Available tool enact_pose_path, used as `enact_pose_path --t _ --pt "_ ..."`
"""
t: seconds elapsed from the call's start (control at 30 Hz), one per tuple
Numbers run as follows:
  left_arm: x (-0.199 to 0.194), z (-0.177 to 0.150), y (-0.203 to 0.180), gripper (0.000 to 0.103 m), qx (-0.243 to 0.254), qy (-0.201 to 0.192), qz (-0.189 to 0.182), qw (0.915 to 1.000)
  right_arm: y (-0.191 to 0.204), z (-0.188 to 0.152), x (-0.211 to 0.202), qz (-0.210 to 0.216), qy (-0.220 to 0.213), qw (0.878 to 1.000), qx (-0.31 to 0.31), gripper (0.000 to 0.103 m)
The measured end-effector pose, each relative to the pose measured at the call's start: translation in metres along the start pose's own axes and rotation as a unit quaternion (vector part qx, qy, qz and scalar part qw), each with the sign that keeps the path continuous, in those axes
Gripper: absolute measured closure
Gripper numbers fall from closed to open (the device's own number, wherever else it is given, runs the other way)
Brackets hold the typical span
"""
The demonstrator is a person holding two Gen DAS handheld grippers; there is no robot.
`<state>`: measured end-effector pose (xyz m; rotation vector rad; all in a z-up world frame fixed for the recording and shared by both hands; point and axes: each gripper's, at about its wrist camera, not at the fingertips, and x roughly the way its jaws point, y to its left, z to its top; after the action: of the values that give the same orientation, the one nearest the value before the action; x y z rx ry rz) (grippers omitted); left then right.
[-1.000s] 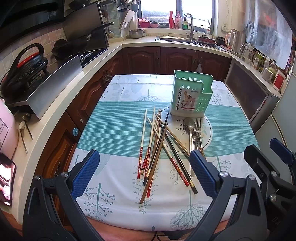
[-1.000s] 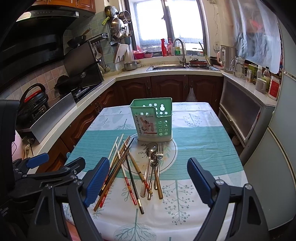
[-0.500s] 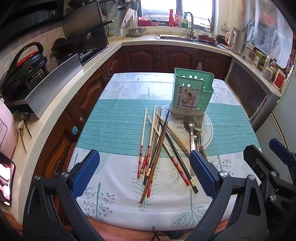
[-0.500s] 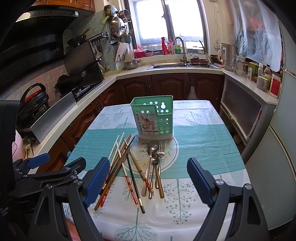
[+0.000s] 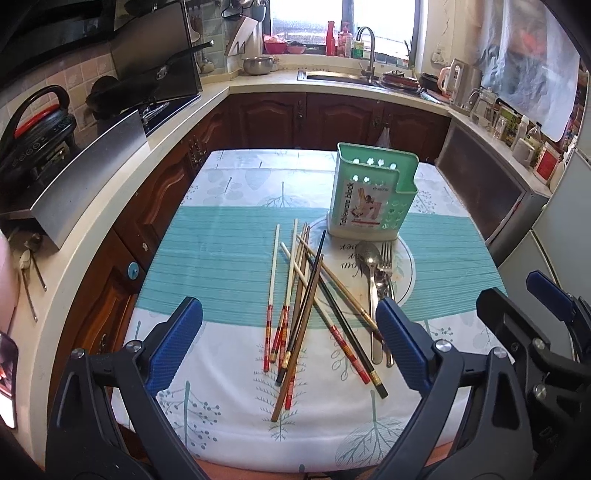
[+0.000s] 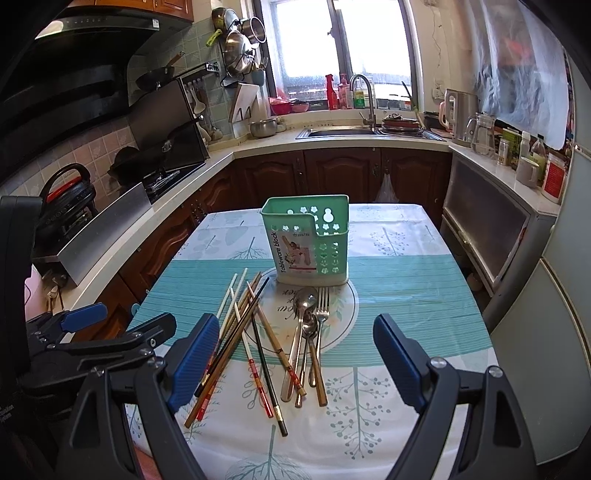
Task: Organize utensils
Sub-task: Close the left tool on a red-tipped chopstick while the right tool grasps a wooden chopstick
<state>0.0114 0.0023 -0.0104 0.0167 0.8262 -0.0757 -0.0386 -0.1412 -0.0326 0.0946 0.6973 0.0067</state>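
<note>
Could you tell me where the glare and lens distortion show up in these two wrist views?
Right wrist view: the window is blown out white, and the counter edge bows with fisheye curvature. Left wrist view: the window is also overexposed, corners vignette black, yet the chopsticks and green holder stay sharp.

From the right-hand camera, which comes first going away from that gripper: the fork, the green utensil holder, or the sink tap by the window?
Going away from the right gripper:
1. Fork, lying on the tablecloth just ahead, with the spoons.
2. Green utensil holder, standing mid-table behind the fork.
3. Sink tap, across the kitchen under the window.
</note>
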Motion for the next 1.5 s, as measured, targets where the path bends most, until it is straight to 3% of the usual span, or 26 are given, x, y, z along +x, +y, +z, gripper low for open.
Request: enact_pose_path --t 0.1,0.3,0.47,0.57,0.67,0.73,0.83,1.1,1.5 --pt "0.005 0.01 0.005 0.009 0.004 0.002 -0.01 0.9999 0.001 0.009 0.005 0.005 0.001 1.0 -0.005 0.017" --pt "0.037 0.043 0.041 0.009 -0.031 0.068 -0.077 0.9942 0.003 0.034 0.034 0.037 0.05 0.998 -0.016 0.019" --pt "0.068 0.067 0.065 0.009 -0.023 0.079 -0.048 0.9955 -0.001 0.056 0.059 0.047 0.078 0.996 -0.018 0.025" --pt "0.094 0.075 0.074 0.011 -0.008 0.107 -0.046 0.9931 -0.004 0.069 0.079 0.062 0.105 0.992 -0.007 0.033" --pt "0.122 0.078 0.08 0.025 -0.012 0.137 -0.039 0.9897 -0.006 0.076 0.104 0.079 0.139 0.987 0.009 0.04" --pt "0.147 0.076 0.083 0.038 -0.01 0.167 -0.058 0.9842 -0.007 0.077 0.126 0.092 0.166 0.982 0.02 0.047" --pt "0.176 0.072 0.085 0.041 -0.009 0.191 -0.069 0.9791 -0.006 0.073 0.155 0.107 0.201 0.973 0.036 0.052" --pt "0.233 0.056 0.074 0.065 0.009 0.229 -0.085 0.9697 0.005 0.056 0.209 0.152 0.262 0.95 0.075 0.067" --pt "0.257 0.05 0.063 0.066 0.029 0.251 -0.103 0.9619 0.04 0.047 0.251 0.178 0.285 0.939 0.073 0.072"
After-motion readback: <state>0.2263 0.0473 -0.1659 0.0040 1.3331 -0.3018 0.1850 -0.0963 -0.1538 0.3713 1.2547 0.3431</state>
